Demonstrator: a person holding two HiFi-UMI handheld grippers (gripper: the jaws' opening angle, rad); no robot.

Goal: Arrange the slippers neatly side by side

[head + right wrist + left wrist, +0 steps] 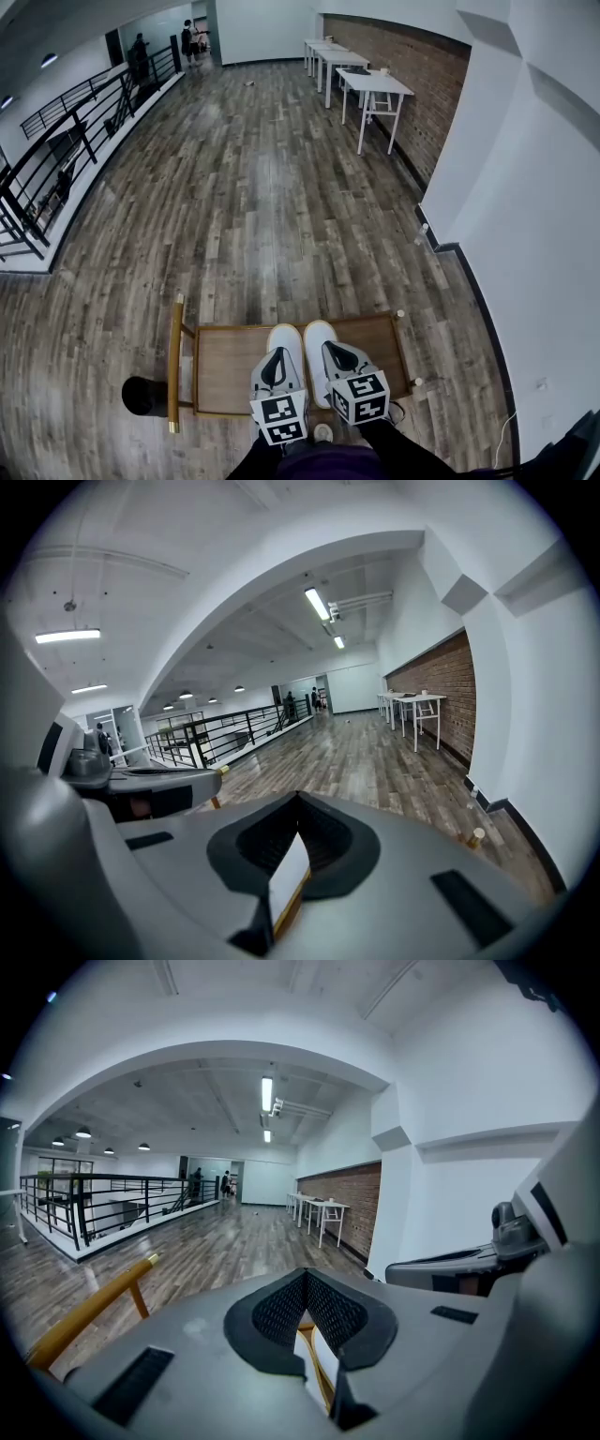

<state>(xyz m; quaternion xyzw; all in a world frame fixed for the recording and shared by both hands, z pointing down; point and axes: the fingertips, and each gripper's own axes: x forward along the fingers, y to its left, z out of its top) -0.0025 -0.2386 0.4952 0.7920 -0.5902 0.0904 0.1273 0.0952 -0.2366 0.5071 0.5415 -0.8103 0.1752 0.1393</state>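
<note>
Head view shows two white slippers lying side by side on a low wooden stand (225, 361) at the bottom of the frame: the left slipper (286, 336) and the right slipper (316, 333). Both are plain white on top with rounded far ends. Their long axes run nearly parallel, away from the person and up the frame towards the open plank floor (253, 187). They lie so close that it is hard to say whether their inner edges touch. The near half of each is covered by the gripper above it, so I cannot tell which ends are toes and which are heels. The left gripper (279, 356) sits over the left slipper and the right gripper (330, 349) over the right, with the marker cubes nearest the person and dark sleeves cut off by the bottom edge. In the left gripper view the left gripper (305, 1274) has its dark ribbed pads clamped together on a white flap with a thin tan edge, part of the left slipper (323, 1358). In the right gripper view the right gripper (298, 797) is likewise clenched on a white sheet with a tan sole edge, the right slipper (289, 872). Only those slivers show there, as the grey jaw housings block the rest. A dark round thing (143, 396) beside the stand is too indistinct to name.
</note>
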